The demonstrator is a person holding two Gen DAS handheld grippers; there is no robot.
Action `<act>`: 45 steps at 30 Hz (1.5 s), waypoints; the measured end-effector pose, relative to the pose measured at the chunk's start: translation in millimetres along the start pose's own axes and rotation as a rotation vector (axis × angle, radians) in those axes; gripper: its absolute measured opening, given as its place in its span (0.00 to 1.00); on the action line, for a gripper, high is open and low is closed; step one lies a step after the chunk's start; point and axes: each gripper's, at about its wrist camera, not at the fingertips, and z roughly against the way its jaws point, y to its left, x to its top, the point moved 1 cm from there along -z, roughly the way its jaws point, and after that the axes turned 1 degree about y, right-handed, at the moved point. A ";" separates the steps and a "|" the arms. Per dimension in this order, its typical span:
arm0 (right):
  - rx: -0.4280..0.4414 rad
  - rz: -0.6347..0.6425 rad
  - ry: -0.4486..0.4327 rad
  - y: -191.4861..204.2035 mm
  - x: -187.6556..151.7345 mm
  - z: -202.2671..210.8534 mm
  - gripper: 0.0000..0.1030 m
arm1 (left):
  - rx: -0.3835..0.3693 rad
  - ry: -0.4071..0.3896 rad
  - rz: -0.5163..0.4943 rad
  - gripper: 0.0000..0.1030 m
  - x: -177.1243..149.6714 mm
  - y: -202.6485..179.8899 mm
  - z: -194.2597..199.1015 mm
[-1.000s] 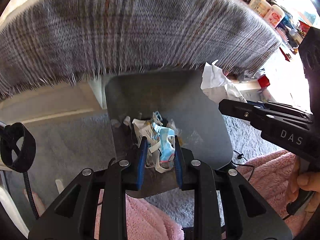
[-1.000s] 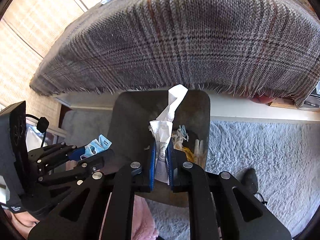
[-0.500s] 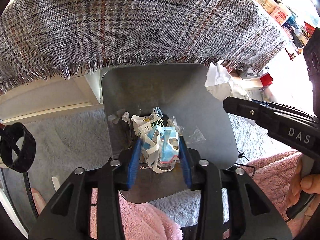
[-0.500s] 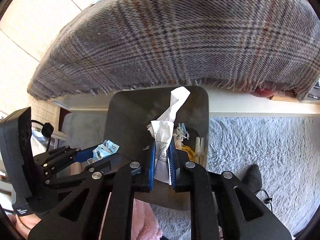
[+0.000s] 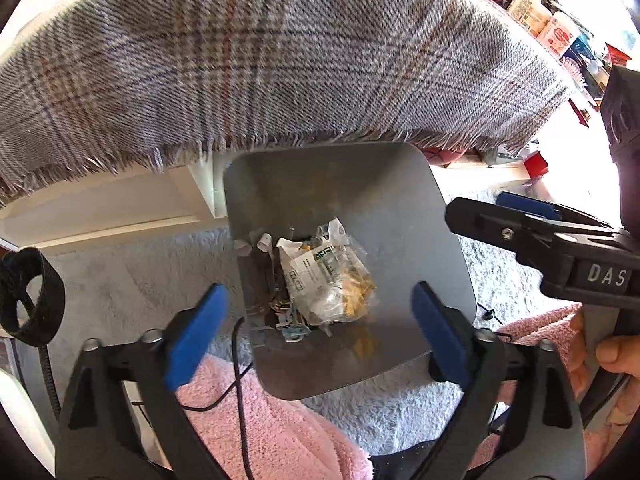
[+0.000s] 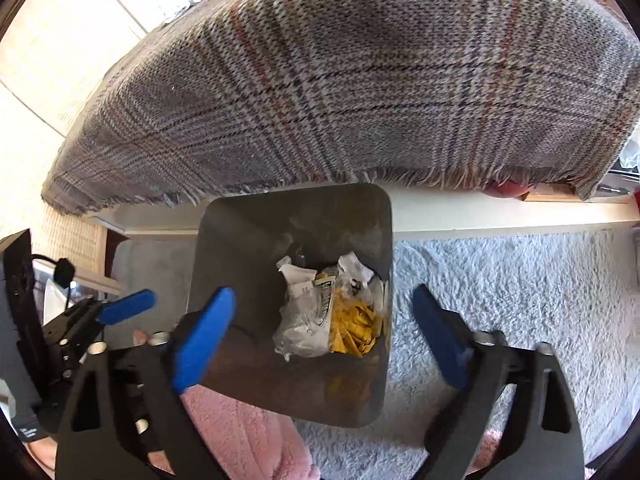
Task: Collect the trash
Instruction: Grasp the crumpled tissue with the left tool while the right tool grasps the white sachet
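Both grippers have let go since a second ago: the blue mask you had in the left gripper (image 5: 316,330) and the white tissue in the right gripper (image 6: 322,330) are out of the pads, and both sets of jaws are now spread wide with nothing between them. I can't pick out the mask or tissue for sure in the pile, so I'd guess they dropped in.

Where the trash (image 5: 324,276) sits now: at the bottom of the grey bin (image 5: 448,240), dead centre in your left view, with a clear bag of yellow scraps (image 6: 354,330) toward 3 o'clock of the pile. That bin stands on the rug (image 6: 500,280), tucked under the fringe of the plaid blanket (image 5: 260,52) at 12 o'clock.

Tip for finishing the drop: hold over the opening a beat so nothing light clings to the pads, then lift straight up. Your right gripper crosses at 3 o'clock in the left view, so pull them apart one at a time and don't clip the rim.
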 end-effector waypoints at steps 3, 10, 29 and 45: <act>0.020 0.002 -0.004 1.8 -0.2 2.0 0.96 | 0.000 -0.009 -0.019 0.92 -0.4 1.2 9.5; 0.063 -0.024 -0.049 2.2 7.4 25.0 0.96 | 0.016 -0.055 -0.004 0.92 8.8 10.8 39.1; 0.029 0.034 -0.235 17.7 149.5 115.9 0.97 | 0.084 -0.226 0.040 0.92 121.7 50.4 109.9; 0.064 -0.003 -0.220 36.6 261.9 58.0 0.97 | 0.128 -0.233 0.074 0.92 238.0 82.7 85.1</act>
